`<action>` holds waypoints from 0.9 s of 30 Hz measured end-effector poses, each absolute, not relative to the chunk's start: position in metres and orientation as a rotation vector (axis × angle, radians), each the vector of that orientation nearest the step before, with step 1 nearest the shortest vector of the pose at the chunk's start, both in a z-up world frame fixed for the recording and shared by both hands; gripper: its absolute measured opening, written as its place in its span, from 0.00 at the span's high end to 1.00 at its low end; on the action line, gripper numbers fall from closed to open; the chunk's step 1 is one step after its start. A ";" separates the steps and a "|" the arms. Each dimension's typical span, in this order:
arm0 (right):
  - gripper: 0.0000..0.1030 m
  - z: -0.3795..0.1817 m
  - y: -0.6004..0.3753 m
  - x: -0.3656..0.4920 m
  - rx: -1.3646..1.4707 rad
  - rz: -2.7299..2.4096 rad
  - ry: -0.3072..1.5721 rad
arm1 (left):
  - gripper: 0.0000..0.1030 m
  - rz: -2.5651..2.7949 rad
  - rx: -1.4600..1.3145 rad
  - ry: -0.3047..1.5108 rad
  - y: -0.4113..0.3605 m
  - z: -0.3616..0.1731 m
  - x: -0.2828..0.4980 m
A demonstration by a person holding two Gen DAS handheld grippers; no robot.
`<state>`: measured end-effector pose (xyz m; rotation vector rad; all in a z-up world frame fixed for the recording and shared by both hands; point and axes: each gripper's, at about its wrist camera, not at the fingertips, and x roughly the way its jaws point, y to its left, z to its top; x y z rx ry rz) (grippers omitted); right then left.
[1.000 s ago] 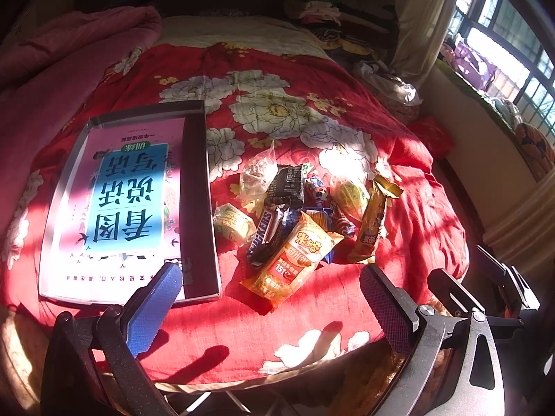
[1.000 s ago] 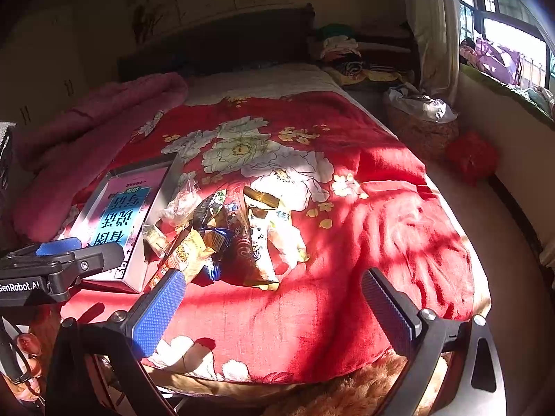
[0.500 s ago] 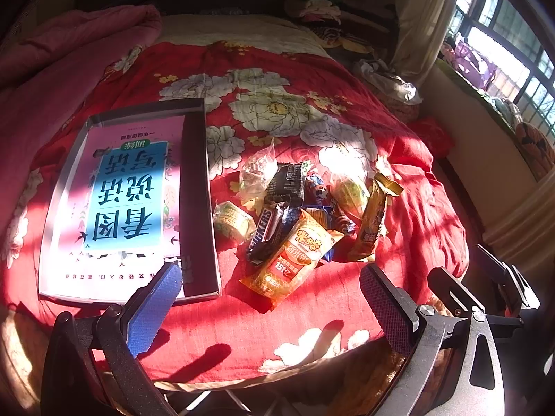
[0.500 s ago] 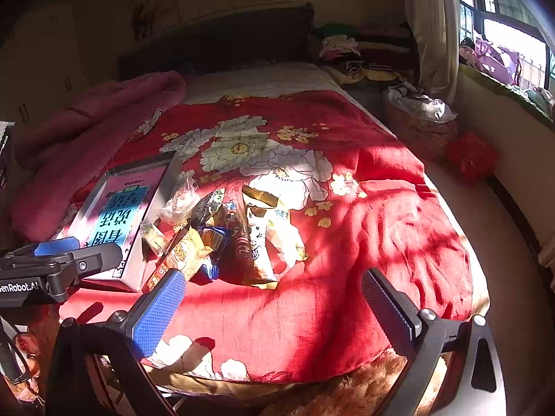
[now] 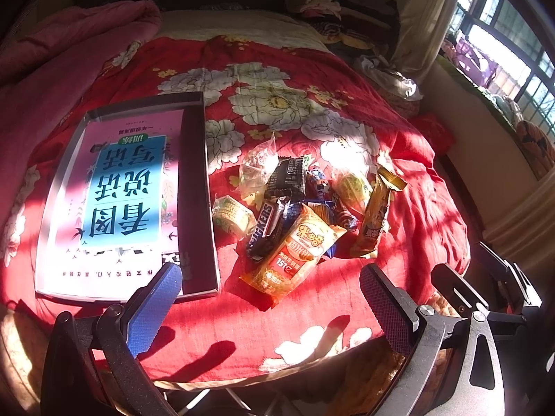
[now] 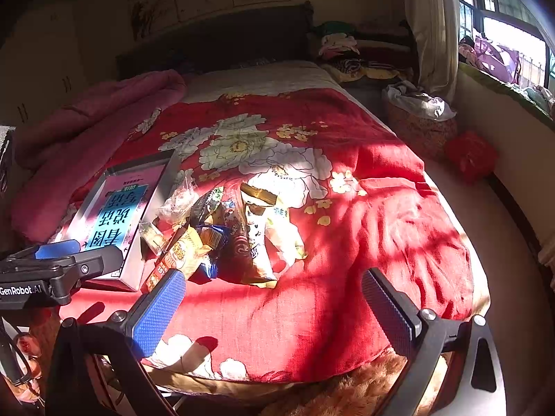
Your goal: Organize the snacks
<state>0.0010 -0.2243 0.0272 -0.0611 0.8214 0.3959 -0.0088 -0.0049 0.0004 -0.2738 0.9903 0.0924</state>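
Sunlit bed (image 6: 347, 208) under red floral bedspread (image 6: 381, 242) fills frame centre; window (image 6: 503, 34) and curtain (image 6: 430, 27) upper right, dark headboard (image 6: 215, 45) top centre.

Harsh window (image 5: 499, 34) sunlight, deep shadows, glare; fisheye-warped dark edges.

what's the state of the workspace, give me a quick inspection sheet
surface: red floral bedspread, sunlit, partly shadowed
job's things: snack pile loose on the bedspread; tray beside it holds only a book
clutter: pink blanket at the far left
grippers: left gripper and right gripper both open, empty, short of the pile
cables: nothing seen
surroundings: window, curtain, folded clothes beyond the bed
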 end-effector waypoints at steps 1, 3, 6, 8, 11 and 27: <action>0.00 0.027 -0.224 0.001 -0.060 0.397 0.822 | 0.01 0.093 -0.274 0.993 -0.005 -0.001 -0.008; 0.00 0.027 -0.224 0.001 -0.062 0.396 0.822 | 0.01 0.092 -0.275 1.000 -0.005 -0.003 -0.007; 0.00 0.024 -0.225 0.002 -0.059 0.396 0.826 | 0.01 0.093 -0.271 1.009 -0.004 -0.006 -0.005; 0.00 0.022 -0.226 0.002 -0.059 0.395 0.829 | 0.01 0.095 -0.263 1.018 -0.004 -0.009 -0.004; 0.00 0.018 -0.226 0.005 -0.057 0.396 0.837 | 0.01 0.093 -0.259 1.047 -0.002 -0.017 0.000; 0.00 -0.006 -0.228 0.037 -0.015 0.408 0.935 | 0.07 -0.102 -0.149 1.143 -0.021 -0.043 0.032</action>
